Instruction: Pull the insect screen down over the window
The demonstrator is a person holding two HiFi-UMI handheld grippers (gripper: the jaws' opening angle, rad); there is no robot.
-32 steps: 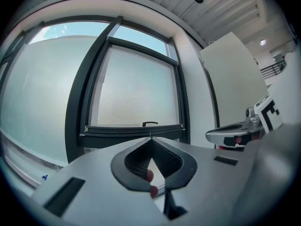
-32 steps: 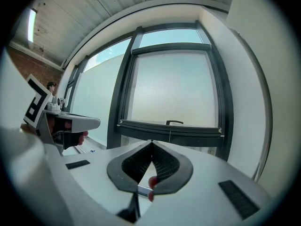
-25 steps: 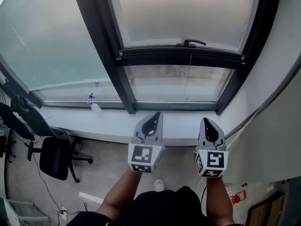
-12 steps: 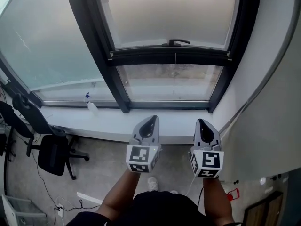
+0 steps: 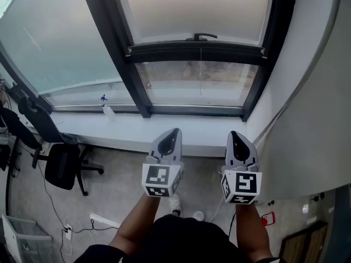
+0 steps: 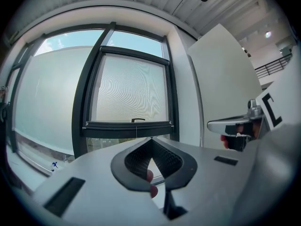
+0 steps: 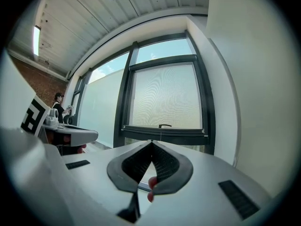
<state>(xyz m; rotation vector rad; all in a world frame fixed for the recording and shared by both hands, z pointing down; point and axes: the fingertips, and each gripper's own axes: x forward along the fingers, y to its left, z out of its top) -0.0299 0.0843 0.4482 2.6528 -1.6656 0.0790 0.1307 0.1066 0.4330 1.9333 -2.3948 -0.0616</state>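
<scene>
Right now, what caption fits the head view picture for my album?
Left gripper and right gripper, both shut, face the window; its insect screen hangs partway down.

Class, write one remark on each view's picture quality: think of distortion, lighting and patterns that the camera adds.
Head view: the straight window frame bows into curves; the daylight is soft, with no glare. Left gripper view: a round fisheye picture with black corners; the insect screen shows wavy moiré ripples. Right gripper view: the same black corners; a ceiling light burns out white.
</scene>
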